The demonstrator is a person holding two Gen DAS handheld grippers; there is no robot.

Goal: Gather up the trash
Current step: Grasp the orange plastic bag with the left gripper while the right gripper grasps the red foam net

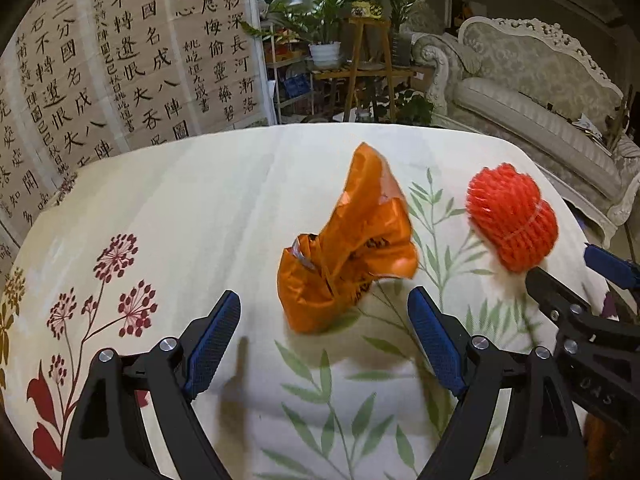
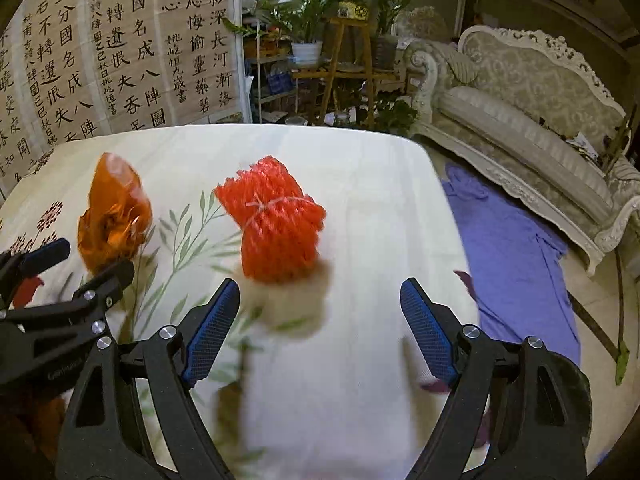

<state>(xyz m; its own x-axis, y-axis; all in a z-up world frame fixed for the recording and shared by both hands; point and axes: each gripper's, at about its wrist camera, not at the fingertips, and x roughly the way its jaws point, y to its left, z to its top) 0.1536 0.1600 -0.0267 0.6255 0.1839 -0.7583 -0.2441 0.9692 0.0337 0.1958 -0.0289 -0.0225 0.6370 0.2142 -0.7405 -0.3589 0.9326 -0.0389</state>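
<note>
Trash lies in two pieces on a desk [image 1: 200, 200] covered with a cream cloth printed with red flowers and green leafy stems. One piece is a crumpled orange wrapper [image 1: 352, 248], shiny and partly standing up, near the middle of the cloth. The other is a bundle of red foam netting [image 2: 276, 224] tied round its waist with a thin pale band; it sits to the right of the wrapper, apart from it, closer to the desk's right edge.

The left hand-held gripper [image 1: 324, 340] points down at the cloth with its blue-padded fingers spread wide. The wrapper sits just ahead of the fingertips, more or less in line with the gap, and neither pad touches it. The right hand-held gripper [image 2: 320, 324] is likewise wide apart and holds nothing; the netting bundle lies just beyond its left fingertip, untouched, with bare cloth in the gap between the fingers. Each gripper shows at the edge of the other's wrist view, so the two are side by side and close.

Beyond the desk hang sheets of brush calligraphy [image 1: 132, 60] on the left, potted plants [image 1: 328, 20] on wooden stands stand in the middle, and an ornate pale sofa [image 1: 540, 88] is on the right. A purple cloth [image 2: 512, 256] lies on the floor between desk and sofa.
</note>
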